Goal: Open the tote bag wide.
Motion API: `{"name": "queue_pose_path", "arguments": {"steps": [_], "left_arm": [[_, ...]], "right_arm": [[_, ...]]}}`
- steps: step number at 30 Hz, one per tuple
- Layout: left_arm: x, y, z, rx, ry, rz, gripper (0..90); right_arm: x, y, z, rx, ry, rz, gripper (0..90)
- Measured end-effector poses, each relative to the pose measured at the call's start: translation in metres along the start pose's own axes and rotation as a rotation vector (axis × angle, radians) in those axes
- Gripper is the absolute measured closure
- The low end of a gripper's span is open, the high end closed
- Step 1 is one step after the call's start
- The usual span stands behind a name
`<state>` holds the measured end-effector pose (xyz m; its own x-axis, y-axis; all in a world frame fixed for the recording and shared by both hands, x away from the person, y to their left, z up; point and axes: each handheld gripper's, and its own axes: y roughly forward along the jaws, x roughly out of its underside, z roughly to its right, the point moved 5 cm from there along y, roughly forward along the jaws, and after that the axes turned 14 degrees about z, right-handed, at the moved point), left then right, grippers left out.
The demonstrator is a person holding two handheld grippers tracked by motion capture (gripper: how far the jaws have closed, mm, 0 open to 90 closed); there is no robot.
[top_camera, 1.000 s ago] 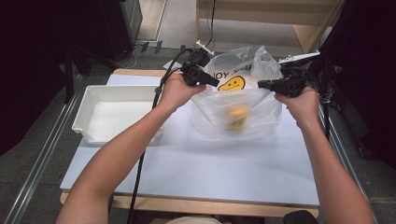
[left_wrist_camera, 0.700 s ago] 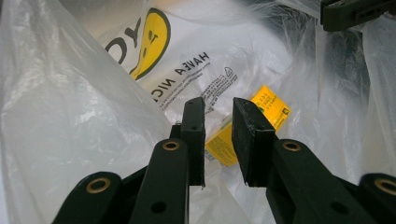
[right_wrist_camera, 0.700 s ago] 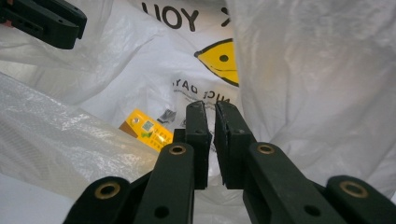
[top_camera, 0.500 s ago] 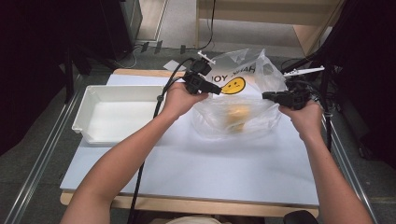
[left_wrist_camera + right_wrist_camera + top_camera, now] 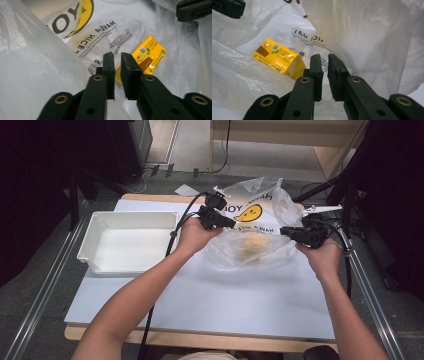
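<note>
A clear plastic bag (image 5: 252, 215) with a yellow smiley print lies slumped on the white table, mouth towards me. Inside it lies a yellow carton (image 5: 248, 243) (image 5: 148, 56) (image 5: 278, 60). My left gripper (image 5: 230, 224) (image 5: 115, 53) holds the left rim of the bag's mouth; its jaws have just been closing, with film low between them and a thin slit at the tips. My right gripper (image 5: 284, 231) (image 5: 324, 55) holds the right rim; its jaws have just been opening slightly, with film still running between them.
A white tray (image 5: 90, 245) stands on the left part of the table (image 5: 225, 305). Wooden furniture and cables lie on the floor beyond the far edge. Metal rails run along both sides of the table.
Both hands have sunk with the bag. It hung taller between the grippers before; now it sags flat onto the table with the carton lying inside.
</note>
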<state>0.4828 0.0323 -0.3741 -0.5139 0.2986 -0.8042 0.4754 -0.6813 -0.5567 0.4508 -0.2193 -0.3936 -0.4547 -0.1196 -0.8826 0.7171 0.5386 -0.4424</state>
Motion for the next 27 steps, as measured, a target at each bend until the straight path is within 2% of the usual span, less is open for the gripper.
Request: {"name": "queue_pose_path", "arguments": {"steps": [4, 11, 14, 20, 22, 25, 27], "left_arm": [[0.009, 0.004, -0.002, -0.006, -0.003, -0.013, 89.2], [0.021, 0.007, -0.006, -0.006, -0.033, -0.008, 86.6], [0.027, 0.01, -0.007, -0.01, -0.033, -0.014, 85.4], [0.035, 0.015, -0.011, -0.023, -0.053, 0.008, 85.9], [0.039, 0.017, -0.012, -0.024, -0.067, 0.004, 87.2], [0.043, 0.021, -0.015, -0.037, -0.062, -0.009, 87.7], [0.045, 0.023, -0.016, -0.039, -0.072, -0.001, 87.7]], "right_arm": [[0.007, 0.003, -0.002, 0.012, -0.008, 0.014, 85.3], [0.018, 0.003, 0.001, 0.017, 0.016, 0.01, 84.9], [0.023, 0.004, 0.002, 0.017, 0.026, 0.01, 84.3], [0.034, 0.009, 0.005, 0.036, 0.015, 0.037, 82.0], [0.036, 0.011, 0.006, 0.043, 0.015, 0.048, 82.1], [0.042, 0.015, 0.008, 0.059, 0.01, 0.052, 83.0], [0.046, 0.018, 0.01, 0.069, 0.015, 0.05, 82.8]]}}
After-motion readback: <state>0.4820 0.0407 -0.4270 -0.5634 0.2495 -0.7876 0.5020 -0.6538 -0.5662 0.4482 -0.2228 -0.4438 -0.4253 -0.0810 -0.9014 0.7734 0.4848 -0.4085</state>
